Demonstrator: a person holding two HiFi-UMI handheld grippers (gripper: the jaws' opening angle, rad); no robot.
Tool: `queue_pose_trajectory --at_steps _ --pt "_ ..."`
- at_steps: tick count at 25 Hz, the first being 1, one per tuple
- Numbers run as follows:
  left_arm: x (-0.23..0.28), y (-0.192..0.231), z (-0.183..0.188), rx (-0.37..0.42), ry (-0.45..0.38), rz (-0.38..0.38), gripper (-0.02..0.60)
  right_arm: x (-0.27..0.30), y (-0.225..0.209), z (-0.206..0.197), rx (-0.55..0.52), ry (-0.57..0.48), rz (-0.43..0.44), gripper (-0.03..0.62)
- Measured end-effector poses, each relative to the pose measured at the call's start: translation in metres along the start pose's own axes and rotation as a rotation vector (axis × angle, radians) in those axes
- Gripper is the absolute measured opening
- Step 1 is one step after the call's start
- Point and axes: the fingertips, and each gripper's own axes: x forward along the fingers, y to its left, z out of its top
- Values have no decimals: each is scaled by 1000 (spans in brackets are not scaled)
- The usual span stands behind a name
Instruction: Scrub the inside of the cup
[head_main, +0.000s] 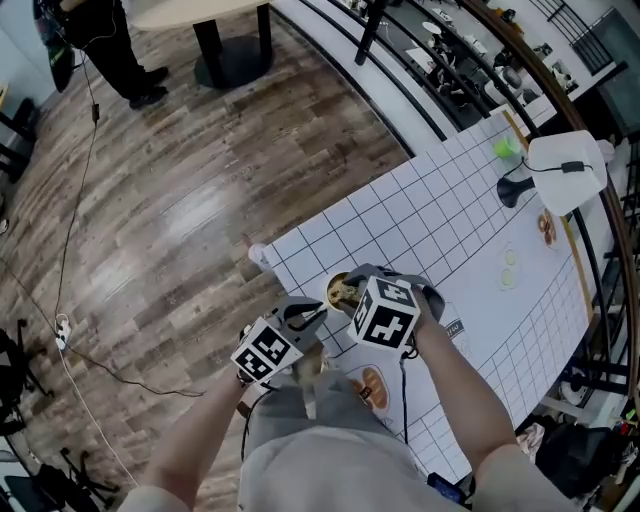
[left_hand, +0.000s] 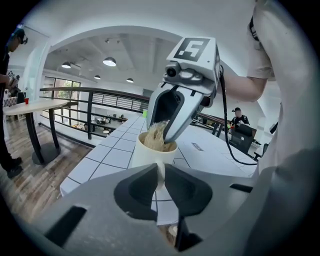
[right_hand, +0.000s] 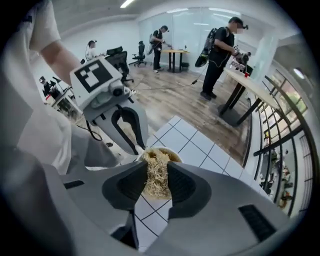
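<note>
L gripper (left_hand: 160, 176) pinches the white cup (left_hand: 146, 159) by its side. R gripper (right_hand: 157, 184) is clamped on the fibrous scrubber (right_hand: 157, 172), inside the cup, close to the table (head_main: 470, 230) corner edge. Open grid top beyond.

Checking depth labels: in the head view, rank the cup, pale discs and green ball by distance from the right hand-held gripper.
From the right hand-held gripper:
1. cup: at its tips, near corner of the table.
2. pale discs: mid-table, off to the right.
3. green ball: far end of the table.
</note>
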Motion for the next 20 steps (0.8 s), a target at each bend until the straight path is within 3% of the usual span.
queue_pose_trajectory --at_steps 4,7,11,16,20 --pt "0 -2 0 -3 15 -5 54 24 0 -8 3 28 0 115" --pt "-2 2 0 -2 41 6 54 25 -6 -2 31 -13 -61 115" --pt "2 0 -1 -13 38 7 54 7 -15 -4 143 -85 -117 114" --pt "3 3 1 -12 31 0 54 -24 -18 3 178 -138 -174 115" --pt "7 0 1 1 38 -6 54 -40 -4 4 151 -119 -128 115"
